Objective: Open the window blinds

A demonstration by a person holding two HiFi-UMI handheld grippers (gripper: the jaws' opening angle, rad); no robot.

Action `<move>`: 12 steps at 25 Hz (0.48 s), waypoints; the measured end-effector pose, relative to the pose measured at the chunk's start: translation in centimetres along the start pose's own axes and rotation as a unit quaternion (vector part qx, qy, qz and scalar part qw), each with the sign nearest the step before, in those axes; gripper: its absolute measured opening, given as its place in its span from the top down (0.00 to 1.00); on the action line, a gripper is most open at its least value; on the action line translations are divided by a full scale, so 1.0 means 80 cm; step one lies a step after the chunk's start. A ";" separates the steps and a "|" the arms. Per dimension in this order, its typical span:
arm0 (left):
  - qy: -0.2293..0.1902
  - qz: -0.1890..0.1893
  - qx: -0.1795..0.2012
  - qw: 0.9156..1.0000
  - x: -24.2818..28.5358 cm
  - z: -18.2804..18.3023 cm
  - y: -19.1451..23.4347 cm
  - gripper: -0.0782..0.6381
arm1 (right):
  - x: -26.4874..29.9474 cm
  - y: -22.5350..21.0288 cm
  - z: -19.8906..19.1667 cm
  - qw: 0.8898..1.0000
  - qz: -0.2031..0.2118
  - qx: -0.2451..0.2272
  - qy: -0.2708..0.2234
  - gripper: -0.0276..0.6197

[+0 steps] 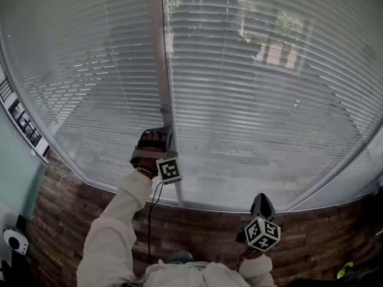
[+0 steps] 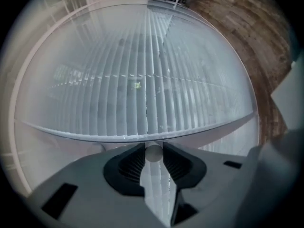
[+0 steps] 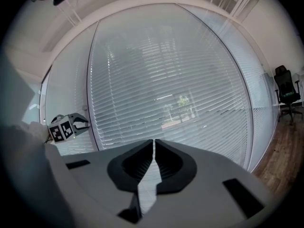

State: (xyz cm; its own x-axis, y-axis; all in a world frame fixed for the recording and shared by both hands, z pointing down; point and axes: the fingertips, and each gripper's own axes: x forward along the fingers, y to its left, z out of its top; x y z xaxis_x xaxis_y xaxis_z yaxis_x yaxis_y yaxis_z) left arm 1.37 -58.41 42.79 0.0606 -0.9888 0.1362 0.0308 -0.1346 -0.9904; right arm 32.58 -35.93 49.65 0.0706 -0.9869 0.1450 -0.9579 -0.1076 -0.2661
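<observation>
The window blinds [image 1: 257,88] hang as white horizontal slats over two panes, with trees faintly showing through. Between the panes hangs a thin white tilt wand [image 1: 166,113]. My left gripper [image 1: 165,134] is raised to it and is shut on the wand's round end [image 2: 153,154], which sits between the jaw tips. In the left gripper view the blinds [image 2: 142,80] appear turned on their side. My right gripper [image 1: 261,203] is held lower, at the right below the sill, and is shut with nothing in it. In its own view, the right gripper [image 3: 154,141] faces the blinds [image 3: 171,80].
A brick wall [image 1: 209,226] runs under the window. A white frame post [image 1: 158,52] divides the panes. A black office chair [image 3: 286,91] stands at the far right. A small white device [image 1: 15,241] is fixed on the left wall.
</observation>
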 end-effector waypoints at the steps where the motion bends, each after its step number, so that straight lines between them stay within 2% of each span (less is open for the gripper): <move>1: 0.006 0.016 0.028 0.999 0.000 -0.002 0.006 0.72 | 0.000 0.002 0.000 1.000 0.001 0.000 0.000 0.93; 3: 0.021 0.050 0.090 0.994 -0.001 -0.009 0.019 0.72 | 0.001 0.004 0.000 1.000 0.002 0.000 0.000 0.93; 4: 0.022 0.056 0.107 0.992 -0.001 -0.010 0.019 0.72 | 0.002 0.005 0.000 1.000 0.002 0.000 -0.001 0.93; 7: 0.017 0.056 0.125 0.990 -0.001 -0.009 0.018 0.72 | 0.002 0.006 -0.002 1.000 0.001 0.002 0.000 0.93; 9: 0.014 0.061 0.111 0.992 -0.001 -0.011 0.020 0.72 | 0.002 0.006 -0.004 1.000 0.000 0.004 0.001 0.93; 10: 0.009 0.057 0.088 0.994 -0.001 -0.011 0.018 0.72 | 0.002 0.006 -0.005 1.000 -0.001 0.005 0.002 0.93; 12: -0.005 0.032 0.007 0.999 0.000 -0.011 0.005 0.71 | 0.001 0.005 -0.007 1.000 -0.002 0.005 0.004 0.93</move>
State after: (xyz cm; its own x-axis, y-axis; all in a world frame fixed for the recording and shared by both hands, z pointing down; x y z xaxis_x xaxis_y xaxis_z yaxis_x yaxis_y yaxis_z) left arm 0.47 -58.54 42.35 0.0734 -0.9946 0.0738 0.0402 -0.0710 -0.9967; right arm 32.03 -35.96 50.06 0.0715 -0.9854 0.1544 -0.9547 -0.1124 -0.2756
